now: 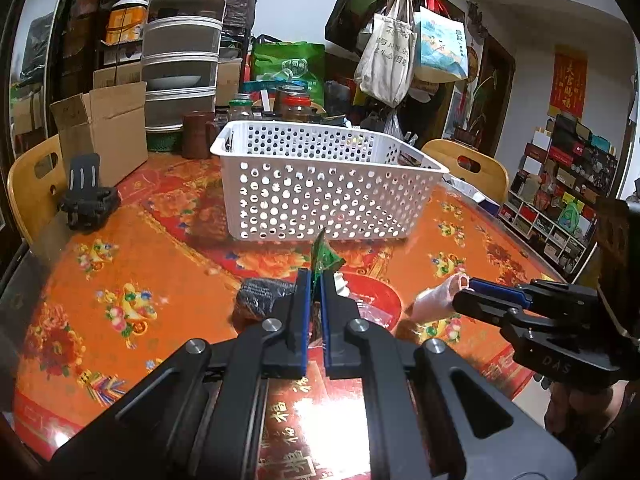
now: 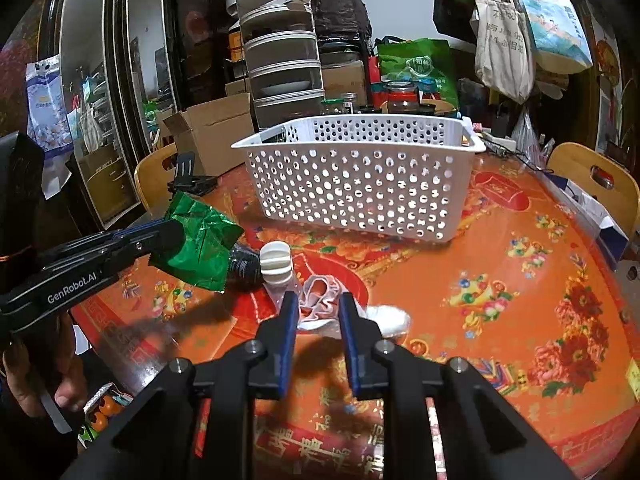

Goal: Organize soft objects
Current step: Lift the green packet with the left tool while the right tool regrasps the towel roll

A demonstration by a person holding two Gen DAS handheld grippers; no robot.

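Left tool [image 1: 316, 280] pinching crinkled green foil packet [image 2: 200, 240], lifting clear of red-orange patterned table [image 2: 500, 280]. Right tool [image 2: 318, 304] hanging spread over pink soft cloth [image 2: 320, 300] lying on table, near white perforated plastic basket [image 2: 360, 184].

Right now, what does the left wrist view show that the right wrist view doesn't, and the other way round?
Left wrist only: the left gripper seen edge-on, its jaws shut on the green foil packet.

Right wrist only: the packet's full crumpled face, the white ribbed bottle cap, and the right gripper open over the pink cloth.

Both: the white perforated basket, the dark knitted item, and the red patterned table.
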